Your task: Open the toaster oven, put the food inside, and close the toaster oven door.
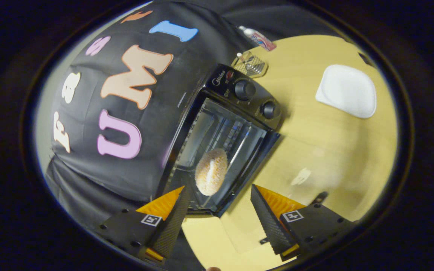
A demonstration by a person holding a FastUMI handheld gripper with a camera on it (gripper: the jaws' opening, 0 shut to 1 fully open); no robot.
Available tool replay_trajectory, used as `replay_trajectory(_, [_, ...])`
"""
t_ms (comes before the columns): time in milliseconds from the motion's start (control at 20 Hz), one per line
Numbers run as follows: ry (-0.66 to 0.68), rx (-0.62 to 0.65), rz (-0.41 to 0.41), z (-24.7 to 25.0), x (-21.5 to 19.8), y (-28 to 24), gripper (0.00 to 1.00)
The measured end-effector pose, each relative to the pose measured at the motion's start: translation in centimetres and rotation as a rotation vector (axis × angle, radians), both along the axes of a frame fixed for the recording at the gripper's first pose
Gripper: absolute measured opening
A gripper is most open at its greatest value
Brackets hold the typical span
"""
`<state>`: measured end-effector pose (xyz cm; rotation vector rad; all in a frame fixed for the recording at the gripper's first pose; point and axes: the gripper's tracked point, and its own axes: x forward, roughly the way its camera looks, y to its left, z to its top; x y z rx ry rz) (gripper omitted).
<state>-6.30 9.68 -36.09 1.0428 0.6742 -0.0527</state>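
— Toaster oven (222, 143) is sitting on the wooden table (326, 150), backed up against the black booth cloth (100, 162). The whole view is tilting, so the oven is leaning over toward ten o'clock.

— And the door?

— Door (249, 169) is lying open; I'm seeing its dark edge running along the oven's mouth on the table side. The chamber is showing its wire rack (224, 130) and shiny walls.

— Where is the food sitting?

— Food (211, 171), a pale round crumbed piece, is resting inside the chamber, near the front lip, at about twelve o'clock from the gap between the fingers.

— What is the gripper doing?

— Gripper (217, 197) is hanging wide apart with nothing between its fingers. The left finger (171, 210) is overlapping the oven's lower front corner in the view; whether it is touching, I cannot tell. The right finger (269, 216) is standing over bare tabletop, apart from the door edge.

— Anything else on the table?

— Two control knobs (245, 89) are sitting on the oven's panel at one o'clock from the food. A white plate (347, 90) is lying well apart at two o'clock. Just beyond the oven's far end, a small clear glass dish (250, 64) is standing, and past that, a small bottle (258, 37) is lying by the cloth.
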Motion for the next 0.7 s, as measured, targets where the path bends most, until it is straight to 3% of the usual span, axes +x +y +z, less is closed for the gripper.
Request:
replay_trajectory(300, [0.094, -0.428, 0.276, -2.9, -7.4, -2.6, 1.00])
replay_trajectory(700, [0.221, -0.690, 0.525, -8.4, -12.5, -3.0, 1.00])
